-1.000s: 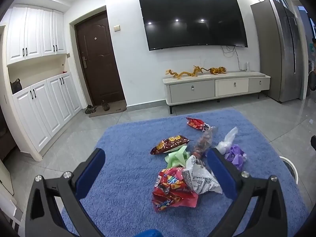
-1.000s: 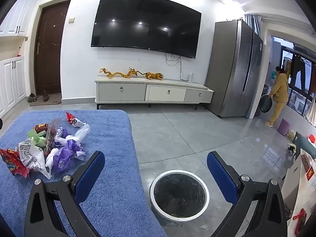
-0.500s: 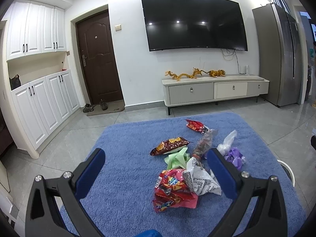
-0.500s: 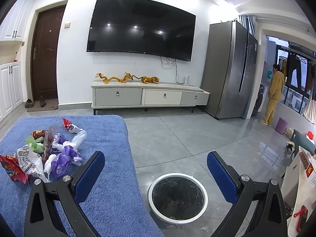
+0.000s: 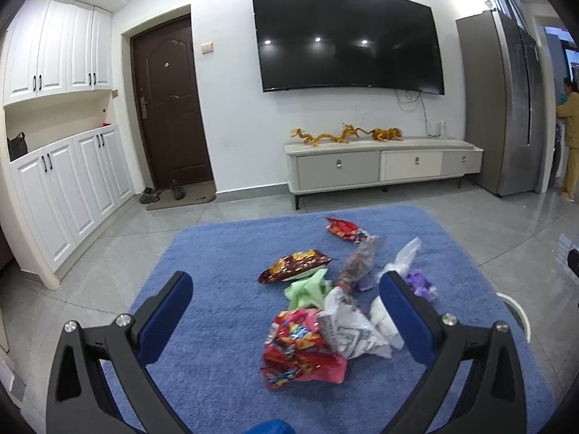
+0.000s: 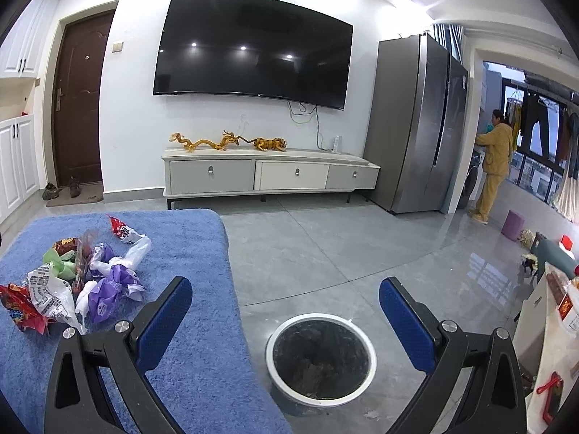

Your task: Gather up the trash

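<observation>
Left wrist view: the left gripper [image 5: 286, 311] hangs with jaws spread above the red snack bag [image 5: 300, 350], nearest of the wrappers heaped toward the blue rug's [image 5: 217, 253] right edge. Right gripper [image 6: 286, 311], jaws also spread and empty, faces the bin [image 6: 320, 356] on the floor just beside that edge. Crinkly bags overlap, so a pinch may drag neighbours or slip off.

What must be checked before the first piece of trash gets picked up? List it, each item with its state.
1. Left gripper open, holding nothing: ok.
2. Right gripper open, holding nothing: ok.
3. Trash pile within view on the blue rug: ok.
4. Red wrapper lies nearest, between the left fingers: ok.
5. Bin uncovered, on the floor beside the rug: ok.
6. Room left in the bin: cannot tell.
</observation>
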